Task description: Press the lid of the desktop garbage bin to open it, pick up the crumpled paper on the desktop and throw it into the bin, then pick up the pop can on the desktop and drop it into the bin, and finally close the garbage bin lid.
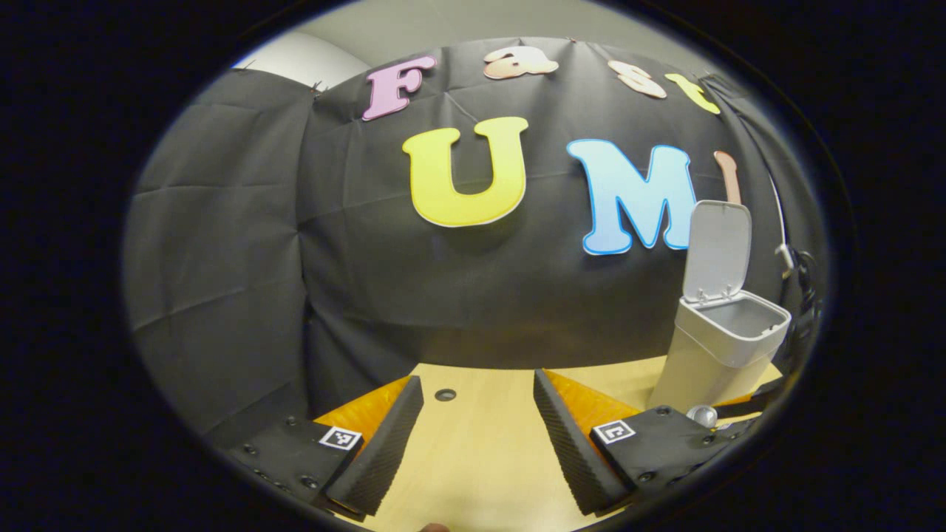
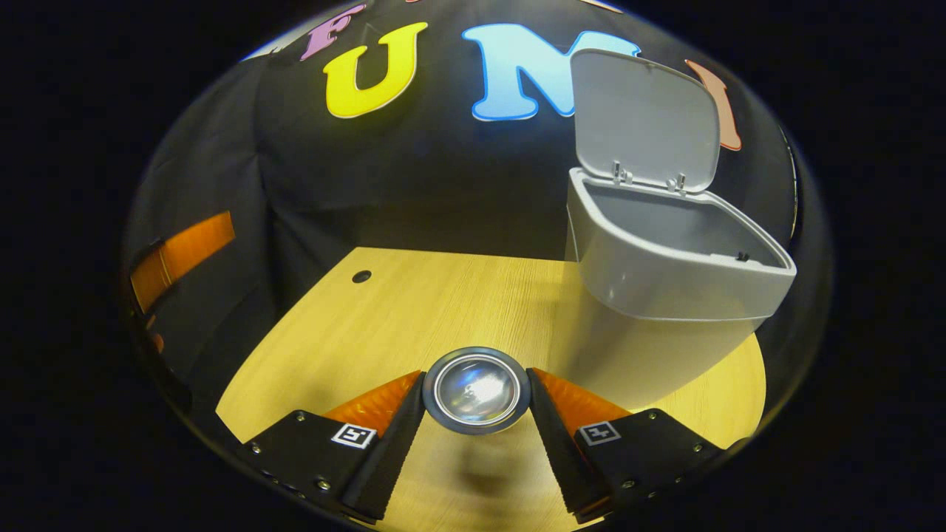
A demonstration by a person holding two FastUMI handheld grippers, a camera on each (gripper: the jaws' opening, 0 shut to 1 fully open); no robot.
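My right gripper (image 2: 476, 378) is shut on the pop can (image 2: 477, 397), whose shiny round end faces the camera between the two fingers. It hangs above the wooden desktop (image 2: 384, 310), just left of and in front of the grey desktop bin (image 2: 650, 347). The bin's lid (image 2: 643, 122) stands upright and open. In the left gripper view the same bin (image 1: 702, 362) sits at the far right with its lid (image 1: 717, 247) raised, and the can's end (image 1: 702, 415) glints beside its base. My left gripper (image 1: 477, 384) is open over bare desktop, nothing between its fingers.
The black cloth wall closes off the back of the desk in both views. A small round hole (image 2: 361, 276) marks the desktop's far left corner. My left gripper's body (image 2: 181, 255) shows at the far left edge of the right gripper view.
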